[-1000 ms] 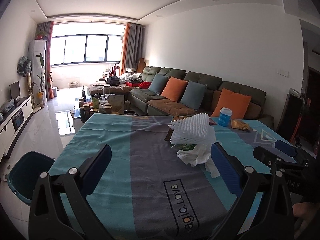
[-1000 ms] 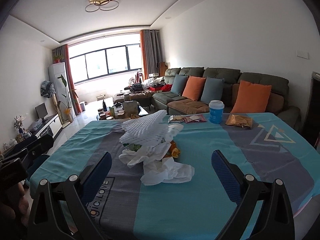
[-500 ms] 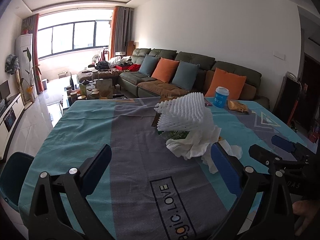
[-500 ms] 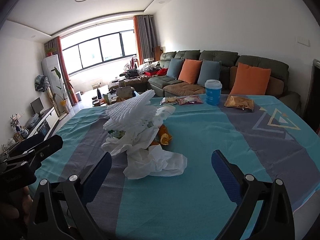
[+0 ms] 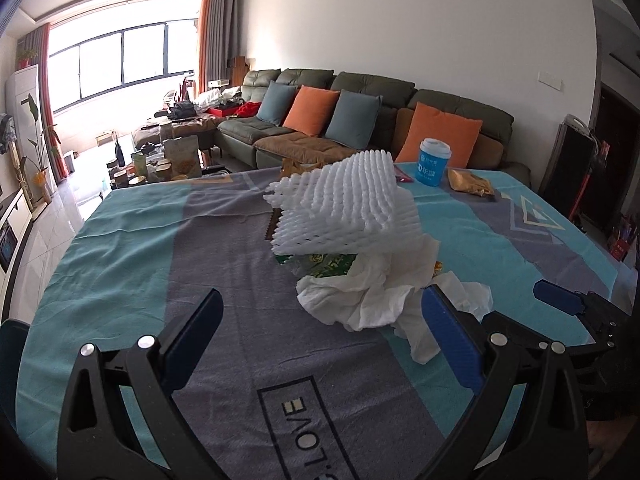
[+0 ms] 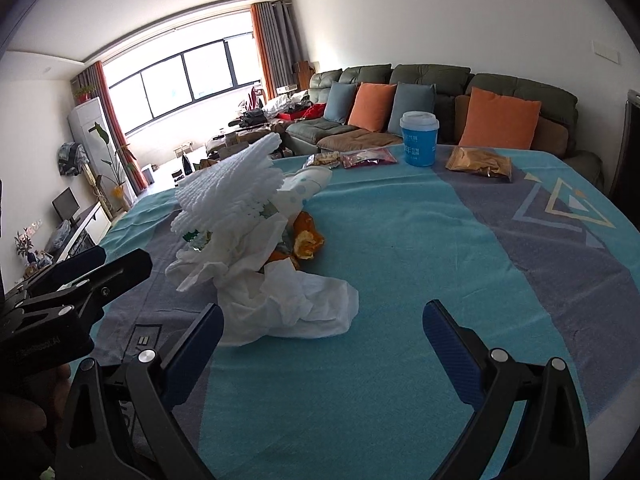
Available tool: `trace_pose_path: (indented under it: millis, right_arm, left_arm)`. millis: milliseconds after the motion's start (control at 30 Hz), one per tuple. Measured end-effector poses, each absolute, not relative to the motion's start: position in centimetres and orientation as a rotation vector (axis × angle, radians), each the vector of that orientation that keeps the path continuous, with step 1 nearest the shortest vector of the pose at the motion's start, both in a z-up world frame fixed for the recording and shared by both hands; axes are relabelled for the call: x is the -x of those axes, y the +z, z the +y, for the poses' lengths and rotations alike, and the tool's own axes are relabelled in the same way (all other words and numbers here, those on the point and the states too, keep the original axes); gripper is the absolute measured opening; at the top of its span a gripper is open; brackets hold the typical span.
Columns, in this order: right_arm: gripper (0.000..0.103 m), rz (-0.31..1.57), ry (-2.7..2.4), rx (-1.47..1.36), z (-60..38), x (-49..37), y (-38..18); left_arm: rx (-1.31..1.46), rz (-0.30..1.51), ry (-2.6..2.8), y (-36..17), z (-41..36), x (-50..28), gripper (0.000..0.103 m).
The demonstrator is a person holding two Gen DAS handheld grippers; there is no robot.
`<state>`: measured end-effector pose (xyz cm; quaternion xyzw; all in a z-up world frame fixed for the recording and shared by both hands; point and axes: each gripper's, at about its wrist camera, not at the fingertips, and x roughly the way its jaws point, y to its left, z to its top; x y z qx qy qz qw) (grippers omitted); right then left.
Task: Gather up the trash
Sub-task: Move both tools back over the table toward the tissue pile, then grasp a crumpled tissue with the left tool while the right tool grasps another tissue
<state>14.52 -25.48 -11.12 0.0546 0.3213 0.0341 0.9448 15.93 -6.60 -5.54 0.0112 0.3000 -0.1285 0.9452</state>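
Both grippers are gaping wide, gripping nothing. The crumpled tissue (image 6: 288, 308) is lying at 11 o'clock of the right gripper (image 6: 320, 330), the nearer one; left gripper (image 5: 320, 320).

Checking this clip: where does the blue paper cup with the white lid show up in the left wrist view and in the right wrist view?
Left wrist view: the blue cup stands right of centre at the table's far edge, before an orange cushion.
Right wrist view: the blue cup sits upper centre, also at the far edge.
Shared landmark: the white foam netting, left of the cup in both.
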Motion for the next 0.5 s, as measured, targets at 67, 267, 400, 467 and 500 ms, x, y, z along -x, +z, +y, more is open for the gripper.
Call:
trace_pose_path:
  millis: [67, 267, 400, 467, 500]
  right_arm:
    - [0.096, 0.668, 0.074, -0.118, -25.6, -14.9, -11.4]
    - [0.095, 0.697, 0.074, -0.125, -25.9, -15.6, -12.2]
    - [0.091, 0.713, 0.081, -0.126, -26.1, -16.2, -12.7]
    - [0.087, 0.722, 0.089, -0.126, -26.1, -16.5, -13.0]
    - [0.085, 0.726, 0.093, -0.127, -26.1, -16.6, -13.1]
  left_arm:
    - [-0.018, 0.628, -0.273, -5.9, -6.9, -16.5, 0.097]
    - [0.017, 0.684, -0.297, -7.0, -7.7, -18.2, 0.097]
    - [0.022, 0.722, -0.304, -8.0, -8.2, -19.4, 0.091]
    - [0.036, 0.746, -0.31, -8.5, -8.2, -20.1, 0.084]
    - [0.042, 0.756, -0.311, -8.6, -8.2, -20.4, 0.083]
